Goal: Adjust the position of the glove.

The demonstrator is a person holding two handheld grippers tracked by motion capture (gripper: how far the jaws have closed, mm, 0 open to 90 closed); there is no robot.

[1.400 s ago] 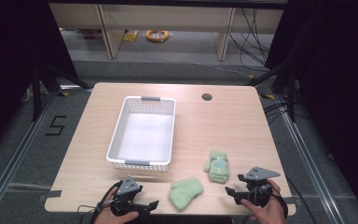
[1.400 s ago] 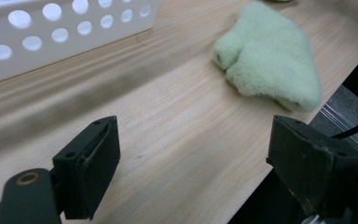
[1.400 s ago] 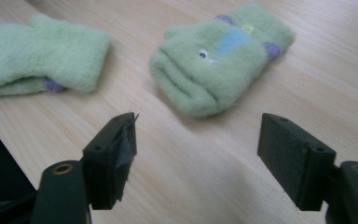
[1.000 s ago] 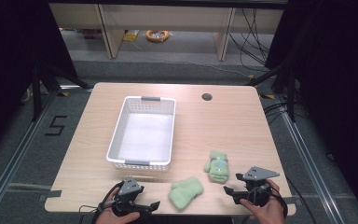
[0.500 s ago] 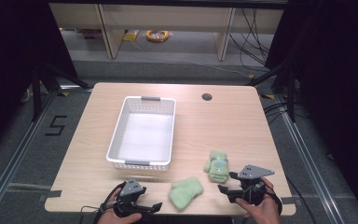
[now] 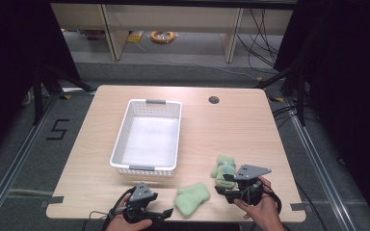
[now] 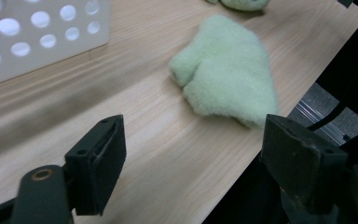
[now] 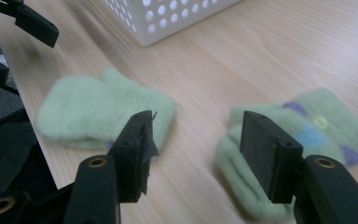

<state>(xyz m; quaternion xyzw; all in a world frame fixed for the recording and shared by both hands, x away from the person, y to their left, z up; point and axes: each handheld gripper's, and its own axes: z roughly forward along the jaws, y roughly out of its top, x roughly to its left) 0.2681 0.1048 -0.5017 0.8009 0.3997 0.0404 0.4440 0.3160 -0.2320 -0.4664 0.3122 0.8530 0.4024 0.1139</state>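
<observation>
1. We see a wooden table [image 6: 231, 125] with a round cable hole [image 6: 214, 100] near its far edge.

2. On its left-centre stands a white perforated basket [image 6: 120, 144] (nothing lies in it), its holed wall also showing in the left gripper view [image 7: 42, 42] and the right gripper view [image 8: 168, 14].

3. A plain pale-green mitten [image 6: 191, 198] lies flat near the front edge of the table, between the two hands; we find it again at [image 7: 226, 70] and [image 8: 98, 112].

4. A second green mitten with purple, blue and yellow patches [image 6: 222, 169] lies just right of the plain one, apart from it, and shows at [image 8: 303, 135].

5. The right gripper [image 6: 227, 185], held in the person's right hand [image 6: 260, 209], sits low at the patterned mitten's near end. Its jaws have just been closing, yet they are released: bare table lies between them in the right gripper view [image 8: 196, 149], and the mitten lies just beyond the right-hand pad.

6. The left gripper [image 6: 166, 212], in the left hand [image 6: 125, 221], rests at the front edge, pointing toward the plain mitten. Its jaws [image 7: 191, 172] stand wide (having closed only slightly) and grip nothing; the mitten lies just ahead of them, untouched.
</observation>
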